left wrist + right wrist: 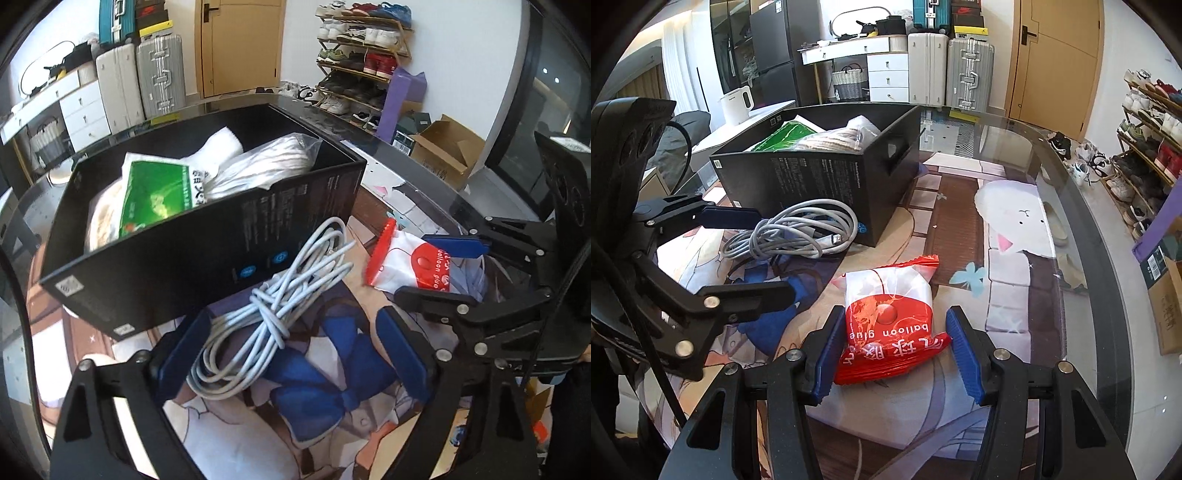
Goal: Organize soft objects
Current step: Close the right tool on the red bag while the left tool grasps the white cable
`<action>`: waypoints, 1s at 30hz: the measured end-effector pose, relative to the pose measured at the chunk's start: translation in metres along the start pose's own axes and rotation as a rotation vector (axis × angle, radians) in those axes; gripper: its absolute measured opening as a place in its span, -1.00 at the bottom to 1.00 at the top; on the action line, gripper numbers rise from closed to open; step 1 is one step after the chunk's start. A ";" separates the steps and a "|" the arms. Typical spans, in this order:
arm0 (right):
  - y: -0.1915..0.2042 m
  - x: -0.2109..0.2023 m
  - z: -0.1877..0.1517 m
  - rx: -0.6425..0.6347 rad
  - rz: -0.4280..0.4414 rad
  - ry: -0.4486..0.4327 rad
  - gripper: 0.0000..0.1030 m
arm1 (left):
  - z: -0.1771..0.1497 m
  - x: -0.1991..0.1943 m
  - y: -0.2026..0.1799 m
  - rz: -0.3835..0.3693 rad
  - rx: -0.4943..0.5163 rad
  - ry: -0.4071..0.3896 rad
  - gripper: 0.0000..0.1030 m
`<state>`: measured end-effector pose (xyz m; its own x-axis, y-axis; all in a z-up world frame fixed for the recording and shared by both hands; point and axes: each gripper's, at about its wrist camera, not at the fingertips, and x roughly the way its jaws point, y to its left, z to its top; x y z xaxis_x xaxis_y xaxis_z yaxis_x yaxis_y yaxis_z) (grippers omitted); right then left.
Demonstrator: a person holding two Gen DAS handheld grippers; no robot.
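A black box [221, 236] stands on the printed mat and holds a green packet [155, 192] and bagged white soft items [258, 162]. A coiled white cable [280, 295] lies against the box's near wall. My left gripper [295, 354] is open around the coil's near end, which lies beside the left pad. A red and white balloon glue pouch [890, 314] rests on the mat to the right of the cable [798, 229]. My right gripper [895, 354] is shut on its near end, with both blue pads touching the pouch's edges. The left gripper [753, 258] shows at the left there.
The printed mat [1015, 236] covers a round glass table whose rim [1082, 229] curves along the right. Beyond it are a shoe rack [362, 62], a cardboard box [447, 147], suitcases [949, 70] and a door. A white kettle [737, 103] stands behind the black box [812, 177].
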<state>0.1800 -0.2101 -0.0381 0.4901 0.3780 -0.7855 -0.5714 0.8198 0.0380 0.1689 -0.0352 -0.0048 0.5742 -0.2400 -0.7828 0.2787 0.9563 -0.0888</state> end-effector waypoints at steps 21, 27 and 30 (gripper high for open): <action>0.001 -0.001 0.000 -0.009 0.009 0.002 0.09 | 0.006 0.004 -0.014 0.021 0.097 0.003 -0.07; 0.000 0.000 -0.001 -0.008 0.009 0.002 0.09 | 0.009 0.013 -0.015 0.020 0.097 0.013 -0.01; -0.001 0.000 -0.001 -0.007 0.011 0.002 0.09 | 0.009 0.013 -0.017 0.018 0.103 0.008 -0.02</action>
<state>0.1799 -0.2112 -0.0384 0.4819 0.3862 -0.7865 -0.5814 0.8125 0.0428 0.1783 -0.0565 -0.0085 0.5735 -0.2213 -0.7887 0.3467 0.9379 -0.0110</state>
